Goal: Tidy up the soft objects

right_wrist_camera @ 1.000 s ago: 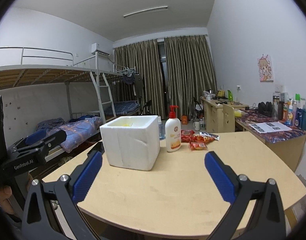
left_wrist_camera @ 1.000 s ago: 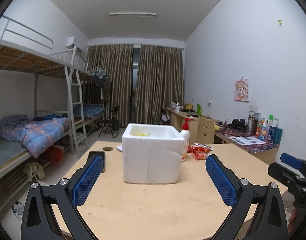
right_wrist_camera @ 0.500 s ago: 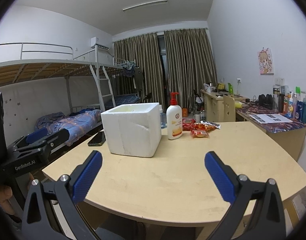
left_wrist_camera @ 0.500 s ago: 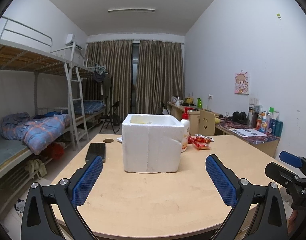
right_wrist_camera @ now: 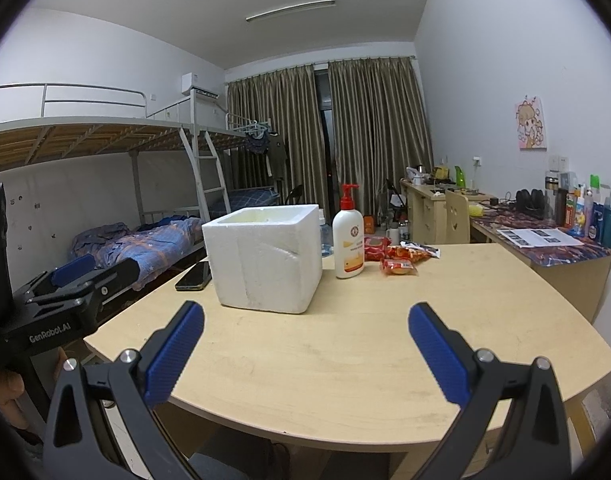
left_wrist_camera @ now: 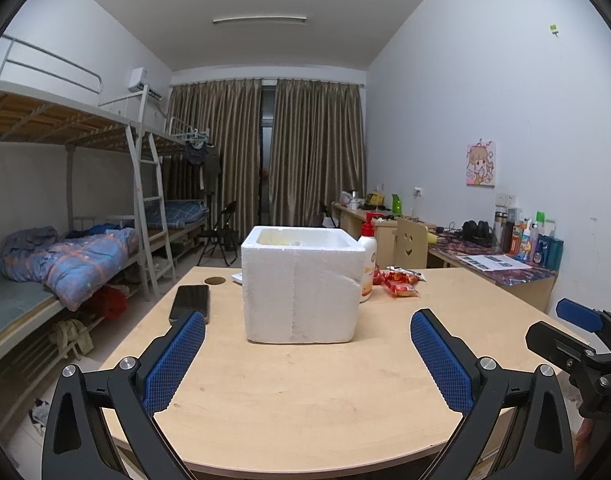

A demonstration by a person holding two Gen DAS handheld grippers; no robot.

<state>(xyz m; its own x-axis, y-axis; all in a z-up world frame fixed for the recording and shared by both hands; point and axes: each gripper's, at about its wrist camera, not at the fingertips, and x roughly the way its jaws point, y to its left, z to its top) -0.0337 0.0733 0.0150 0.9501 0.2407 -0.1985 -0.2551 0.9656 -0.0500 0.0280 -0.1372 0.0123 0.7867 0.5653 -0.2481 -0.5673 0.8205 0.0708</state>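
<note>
- Red snack packets [right_wrist_camera: 399, 258] lying flat on the wooden table [right_wrist_camera: 345, 340], just right of the lotion bottle [right_wrist_camera: 348, 238], beyond and right of the white foam box [right_wrist_camera: 265, 258].
- Foam box upright, top open, inside pale yellow; contents not discernible.
- Lotion bottle standing just beside the box's right wall.
- Black phone [left_wrist_camera: 189, 302] flat, left of the box.
- Left gripper [left_wrist_camera: 307, 354] spread wide, holding nothing, nearer than the box.
- Right gripper [right_wrist_camera: 305, 354] likewise spread wide, empty, nearer than the box.
</note>
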